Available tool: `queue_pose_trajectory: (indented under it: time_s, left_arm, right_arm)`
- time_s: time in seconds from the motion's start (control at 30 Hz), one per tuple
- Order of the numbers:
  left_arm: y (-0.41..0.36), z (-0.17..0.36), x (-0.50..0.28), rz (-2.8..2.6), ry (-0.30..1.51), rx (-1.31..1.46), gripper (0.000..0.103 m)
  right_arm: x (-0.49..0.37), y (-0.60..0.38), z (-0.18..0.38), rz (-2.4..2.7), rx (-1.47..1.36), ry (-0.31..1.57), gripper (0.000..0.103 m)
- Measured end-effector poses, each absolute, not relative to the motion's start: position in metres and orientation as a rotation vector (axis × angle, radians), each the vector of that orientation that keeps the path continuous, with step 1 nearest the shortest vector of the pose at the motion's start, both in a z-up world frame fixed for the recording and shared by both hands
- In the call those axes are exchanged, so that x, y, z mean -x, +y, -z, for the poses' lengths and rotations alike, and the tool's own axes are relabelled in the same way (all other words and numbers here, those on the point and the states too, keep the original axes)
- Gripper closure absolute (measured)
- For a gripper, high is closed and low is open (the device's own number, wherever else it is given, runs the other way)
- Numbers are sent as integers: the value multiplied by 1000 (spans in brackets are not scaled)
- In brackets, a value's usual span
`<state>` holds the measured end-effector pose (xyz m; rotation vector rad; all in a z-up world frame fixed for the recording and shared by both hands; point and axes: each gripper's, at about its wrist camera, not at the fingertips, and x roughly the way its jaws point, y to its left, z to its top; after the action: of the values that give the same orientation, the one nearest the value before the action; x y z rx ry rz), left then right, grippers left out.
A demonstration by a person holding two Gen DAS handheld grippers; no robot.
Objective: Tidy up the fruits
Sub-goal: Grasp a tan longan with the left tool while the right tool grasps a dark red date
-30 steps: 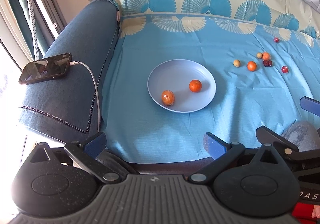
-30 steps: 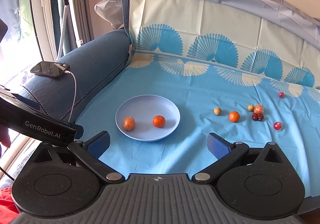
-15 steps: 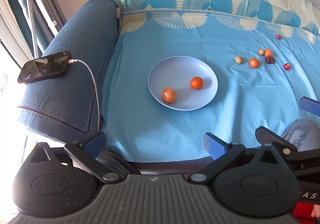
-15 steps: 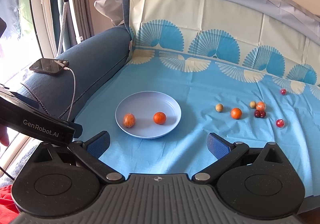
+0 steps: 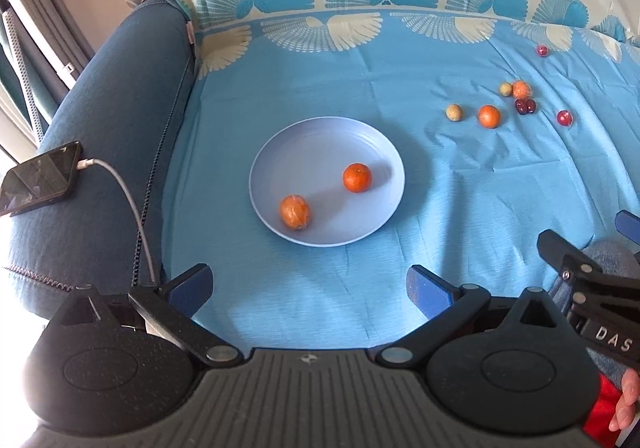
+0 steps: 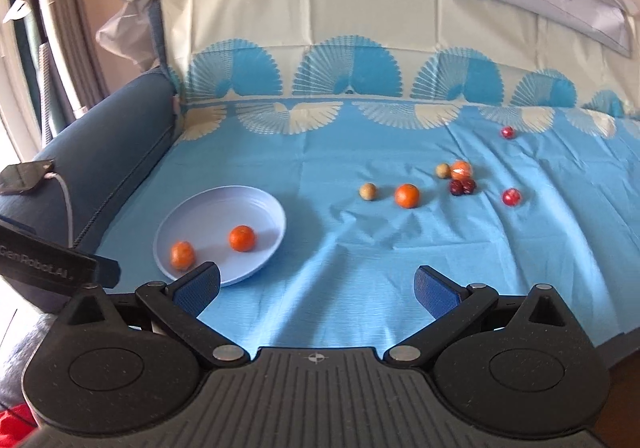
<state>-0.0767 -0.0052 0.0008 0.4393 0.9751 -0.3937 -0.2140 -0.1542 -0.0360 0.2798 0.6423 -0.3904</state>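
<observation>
A pale blue plate [image 5: 376,151] [image 6: 208,207] lies on the blue cloth and holds two oranges, one near its middle [image 5: 357,177] [image 6: 241,238] and one at its left [image 5: 294,211] [image 6: 182,255]. Several loose fruits lie to the right: an orange [image 5: 489,116] [image 6: 407,195], a tan ball [image 5: 454,113] [image 6: 367,191], dark cherries [image 5: 525,106] [image 6: 463,187] and red fruits [image 5: 564,118] [image 6: 511,197]. My left gripper [image 5: 310,288] is open and empty, short of the plate. My right gripper [image 6: 318,286] is open and empty, right of the plate.
A phone [image 5: 38,177] on a white charging cable [image 5: 124,199] lies on the dark blue sofa arm [image 5: 112,119] at the left. The patterned cloth runs up the sofa back [image 6: 360,27]. A far red fruit [image 6: 507,132] lies near the back.
Both grippers have moved forward toward the cloth. The right one has swung to the right, so the loose fruits now sit nearer its middle. Jaws stay open.
</observation>
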Motion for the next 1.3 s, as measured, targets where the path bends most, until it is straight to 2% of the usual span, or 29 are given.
queue_pose_trajectory:
  time_s: [0.4,0.7,0.8,0.83,0.87,1.03,1.3]
  left_arm:
    - [-128,46,10,467,1001,-464,0]
    - [-206,93,-40,490,1033,-482,0]
    - [-226,112,-53,503,1030,-515,0]
    - [-232,118,-57,513,1027,-530,0]
    - [-238,124,-61,524,1026,-542,0]
    - [-259,148,-77,569,1025,-545,0]
    - [-286,174,-99,641,1008,-544,2]
  right_arm:
    - [154,-327,110,657,-310,590,1]
    - [97,-388,163,589,-295,652,3]
    - [81,-402,175,574,-285,658,22]
    - [77,-407,179,558,-286,664,43]
    - [72,-412,182,547,-292,682,52]
    - [58,-429,197,598,-293,705,53]
    - [48,-430,205,563,-252,669,44]
